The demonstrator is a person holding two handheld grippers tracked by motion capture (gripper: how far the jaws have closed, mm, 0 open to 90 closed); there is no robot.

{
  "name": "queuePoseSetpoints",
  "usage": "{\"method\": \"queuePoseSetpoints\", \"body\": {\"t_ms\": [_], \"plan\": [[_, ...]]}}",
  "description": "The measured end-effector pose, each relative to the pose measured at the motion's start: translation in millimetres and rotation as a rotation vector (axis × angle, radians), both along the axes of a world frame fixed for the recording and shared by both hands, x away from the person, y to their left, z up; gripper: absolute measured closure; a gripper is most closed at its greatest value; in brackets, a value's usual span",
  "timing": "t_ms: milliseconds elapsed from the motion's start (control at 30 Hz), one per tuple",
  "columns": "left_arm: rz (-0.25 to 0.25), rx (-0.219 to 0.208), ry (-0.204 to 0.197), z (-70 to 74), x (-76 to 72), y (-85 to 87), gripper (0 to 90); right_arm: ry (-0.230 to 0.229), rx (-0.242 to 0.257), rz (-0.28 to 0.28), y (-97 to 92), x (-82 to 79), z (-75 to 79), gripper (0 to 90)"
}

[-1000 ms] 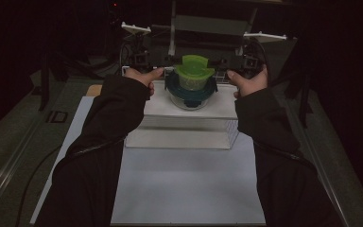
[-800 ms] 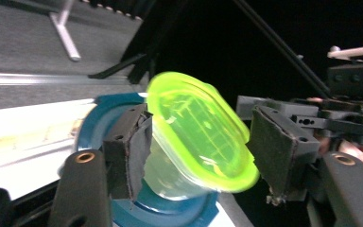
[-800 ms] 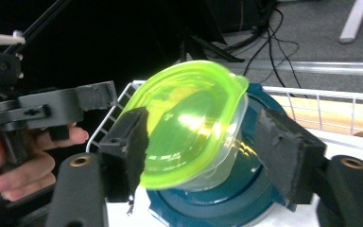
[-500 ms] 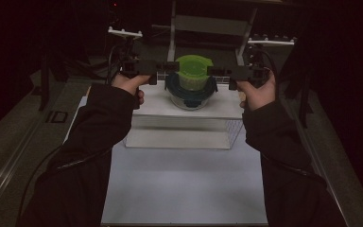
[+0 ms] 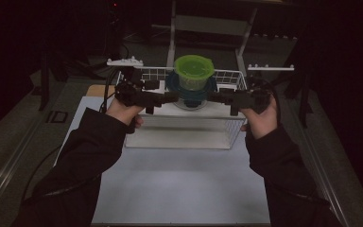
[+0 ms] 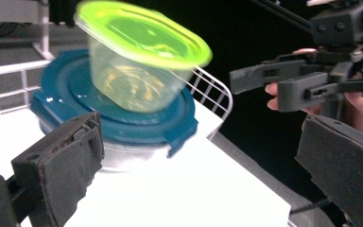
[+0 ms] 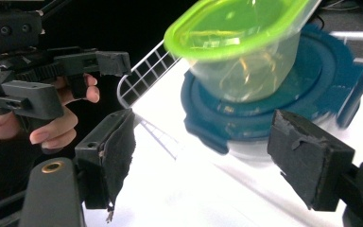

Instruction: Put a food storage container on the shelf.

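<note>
Dim room, most of it near black beyond the bench (image 5: 184,189). The only bright patch is the bench's white surface in the middle, lit from above. Grey carpet-like floor (image 5: 9,156) on both sides. A metal rail (image 5: 9,163) runs diagonally at the left edge, another at the right. Behind the bench stands a pale metal frame (image 5: 172,33) with upright legs and a crossbar. A dark stand is at far left.

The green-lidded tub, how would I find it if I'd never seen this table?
Look for the white wire basket in the middle of the table, between the two grippers. Inside it sits a round container with a dark blue lid. The green-lidded tub stands on top of that lid: it is smaller, clear-sided, and the only bright lime-green thing there.
</note>
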State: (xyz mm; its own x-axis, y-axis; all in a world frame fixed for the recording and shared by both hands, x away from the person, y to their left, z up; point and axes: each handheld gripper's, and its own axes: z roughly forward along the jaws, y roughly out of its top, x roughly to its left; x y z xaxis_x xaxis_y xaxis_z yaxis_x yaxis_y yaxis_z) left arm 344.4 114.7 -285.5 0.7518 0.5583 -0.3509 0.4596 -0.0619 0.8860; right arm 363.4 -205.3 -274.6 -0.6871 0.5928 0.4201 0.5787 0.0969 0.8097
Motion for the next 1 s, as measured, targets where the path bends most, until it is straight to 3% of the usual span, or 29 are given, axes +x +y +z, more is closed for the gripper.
{"method": "queuePoseSetpoints", "body": {"t_ms": [133,533,667,767,833,1000], "plan": [[-0.034,-0.005,-0.03,-11.1,-13.3,-3.5,0.9,-0.001,0.005,0.009,-3.8,-10.1,-13.1,23.2],[-0.091,0.036,-0.037,-48.4,-41.5,-14.9,1.0,-0.04,-0.009,0.019,-7.8,-40.5,-46.9,22.6],[-0.121,0.04,-0.048,-65.2,-50.0,-18.9,1.0,-0.049,0.003,0.031,-8.7,-48.4,-71.5,22.6],[-0.13,0.059,-0.065,-75.3,-54.0,-21.3,1.0,-0.049,-0.012,0.031,-8.9,-50.2,-82.4,22.7],[-0.145,0.056,-0.057,-83.9,-56.3,-23.3,1.0,-0.045,-0.023,0.038,-8.6,-52.0,-97.9,21.8],[-0.164,0.076,-0.06,-106.2,-61.3,-27.2,1.5,-0.028,-0.049,0.037,-8.8,-55.0,-120.4,21.5]]}}
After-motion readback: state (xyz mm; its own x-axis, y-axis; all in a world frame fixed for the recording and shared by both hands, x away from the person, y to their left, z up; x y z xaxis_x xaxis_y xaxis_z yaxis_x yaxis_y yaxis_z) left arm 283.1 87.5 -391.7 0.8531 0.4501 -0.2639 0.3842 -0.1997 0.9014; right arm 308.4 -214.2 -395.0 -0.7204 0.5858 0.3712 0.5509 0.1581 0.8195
